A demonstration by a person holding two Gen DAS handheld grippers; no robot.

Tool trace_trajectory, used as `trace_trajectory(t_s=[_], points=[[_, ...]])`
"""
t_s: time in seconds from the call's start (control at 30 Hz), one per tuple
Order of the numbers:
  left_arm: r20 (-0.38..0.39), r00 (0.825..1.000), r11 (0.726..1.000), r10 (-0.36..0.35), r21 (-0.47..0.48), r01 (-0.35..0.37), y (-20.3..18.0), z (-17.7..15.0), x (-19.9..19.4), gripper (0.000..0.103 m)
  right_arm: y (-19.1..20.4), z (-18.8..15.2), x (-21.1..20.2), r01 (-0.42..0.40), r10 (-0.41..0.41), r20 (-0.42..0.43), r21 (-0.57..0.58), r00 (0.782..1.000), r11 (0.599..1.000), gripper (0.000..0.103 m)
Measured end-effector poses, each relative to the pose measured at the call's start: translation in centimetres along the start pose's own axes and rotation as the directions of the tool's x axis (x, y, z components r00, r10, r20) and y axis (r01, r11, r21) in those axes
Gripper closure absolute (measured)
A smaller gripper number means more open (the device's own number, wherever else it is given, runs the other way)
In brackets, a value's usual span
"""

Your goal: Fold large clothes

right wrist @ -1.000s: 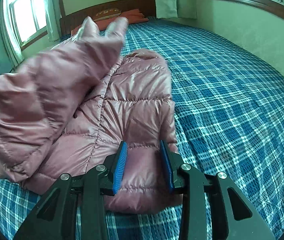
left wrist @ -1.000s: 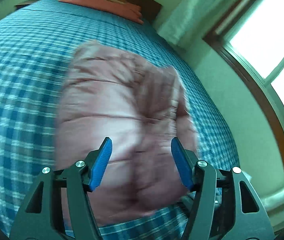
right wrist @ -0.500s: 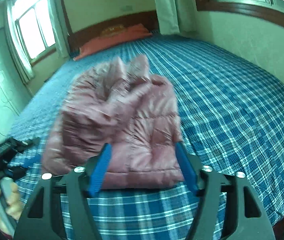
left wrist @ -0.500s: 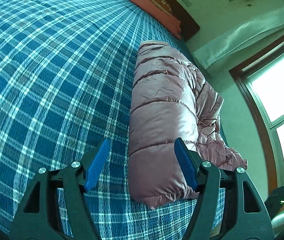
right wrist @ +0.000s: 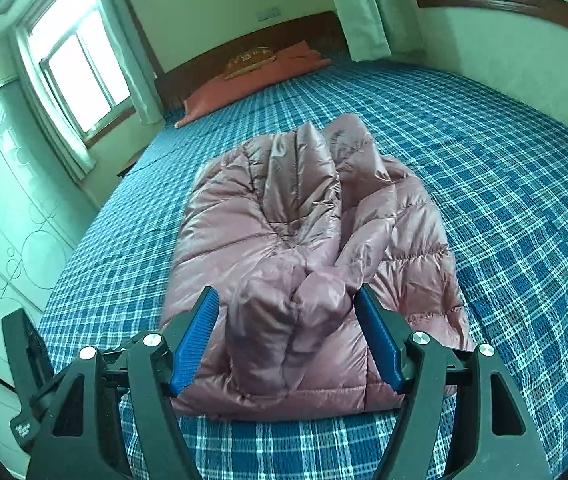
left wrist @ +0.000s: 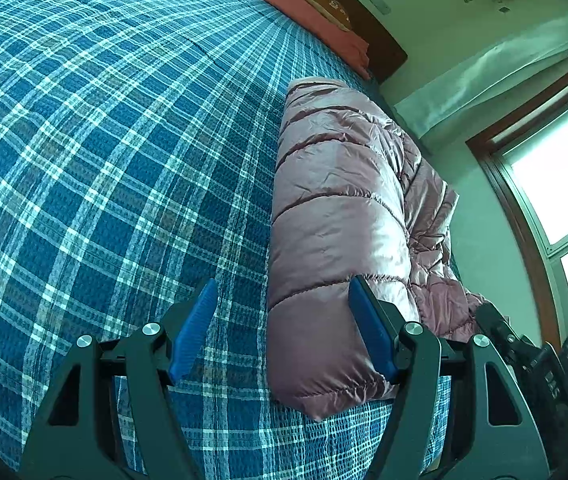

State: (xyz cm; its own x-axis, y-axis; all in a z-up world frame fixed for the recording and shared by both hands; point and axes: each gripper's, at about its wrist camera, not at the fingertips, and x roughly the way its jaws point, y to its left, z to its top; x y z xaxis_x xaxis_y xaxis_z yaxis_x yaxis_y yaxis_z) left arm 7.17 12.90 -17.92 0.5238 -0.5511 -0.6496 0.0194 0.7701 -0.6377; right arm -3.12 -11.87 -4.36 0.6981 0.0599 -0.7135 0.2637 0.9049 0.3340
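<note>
The jacket (right wrist: 307,264) lies folded on the plaid bedspread (right wrist: 503,184). The left gripper (left wrist: 282,320) stands wide and empty beside its edge. The right gripper (right wrist: 287,328) hovers above it, jaws opening, gripping nothing.

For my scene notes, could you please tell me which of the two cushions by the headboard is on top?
The small brown patterned cushion; the long orange pillow lies beneath it.
</note>
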Motion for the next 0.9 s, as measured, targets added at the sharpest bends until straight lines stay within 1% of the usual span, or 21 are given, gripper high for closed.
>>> trace_trajectory(t_s=[0.03,0.07,0.1,0.13,0.17,0.27,0.33,0.43,0.53,0.63,0.77,0.8,0.9], points=[[-0.004,1.000,1.000,0.000,-0.004,0.000,0.0,0.0,0.1,0.035,-0.2,0.1,0.5,-0.003,0.003,-0.015,0.003,1.000,1.000,0.039],[-0.007,1.000,1.000,-0.006,-0.008,0.006,0.0,0.0,0.3,0.035,-0.4,0.0,0.8,-0.009,0.009,-0.029,0.009,1.000,1.000,0.060],[-0.010,1.000,1.000,-0.009,-0.010,0.009,-0.1,0.0,0.3,0.035,-0.7,-0.2,1.2,-0.016,0.016,-0.047,0.016,0.999,1.000,0.070],[-0.012,1.000,1.000,-0.013,-0.012,0.013,-0.2,0.0,0.4,0.034,-0.9,-0.3,1.2,-0.022,0.023,-0.055,0.021,0.998,1.000,0.084],[-0.013,1.000,1.000,-0.019,-0.015,0.019,-0.3,-0.1,0.3,0.034,-1.6,-0.3,1.2,-0.024,0.026,-0.057,0.033,0.998,0.999,0.090],[-0.017,0.999,0.999,-0.044,-0.011,0.044,-1.1,-0.3,0.1,0.033,-3.5,-0.4,0.2,-0.017,0.019,-0.029,0.062,0.999,0.998,0.093],[-0.019,0.998,0.998,-0.062,-0.001,0.062,-1.9,-0.5,0.2,0.029,-4.9,-0.4,-0.3,0.001,0.000,-0.012,0.075,1.000,0.997,0.094],[-0.027,0.997,0.997,-0.075,0.021,0.075,-3.0,-0.9,0.7,0.028,-6.7,-0.7,-0.7,0.031,-0.030,-0.005,0.092,1.000,0.995,0.094],[-0.056,0.996,0.996,-0.071,0.044,0.074,-4.1,-1.5,1.9,0.028,-8.4,-1.4,-0.5,0.068,-0.067,-0.012,0.099,0.998,0.993,0.094],[-0.079,0.995,0.997,-0.058,0.054,0.062,-4.7,-2.1,3.3,0.027,-9.7,-2.4,0.0,0.087,-0.084,-0.031,0.112,0.996,0.990,0.094],[-0.105,0.994,0.995,-0.007,0.093,0.017,-5.5,-2.7,5.0,0.025,-11.1,-4.1,1.7,0.107,-0.098,-0.073,0.125,0.993,0.986,0.094],[-0.116,0.993,0.993,0.024,0.115,-0.011,-5.7,-2.9,5.7,0.026,-11.4,-4.6,2.2,0.106,-0.096,-0.083,0.129,0.992,0.986,0.094],[-0.130,0.988,0.986,0.082,0.153,-0.062,-5.8,-3.4,7.3,0.028,-12.0,-5.5,3.5,0.100,-0.087,-0.097,0.141,0.991,0.985,0.094]])
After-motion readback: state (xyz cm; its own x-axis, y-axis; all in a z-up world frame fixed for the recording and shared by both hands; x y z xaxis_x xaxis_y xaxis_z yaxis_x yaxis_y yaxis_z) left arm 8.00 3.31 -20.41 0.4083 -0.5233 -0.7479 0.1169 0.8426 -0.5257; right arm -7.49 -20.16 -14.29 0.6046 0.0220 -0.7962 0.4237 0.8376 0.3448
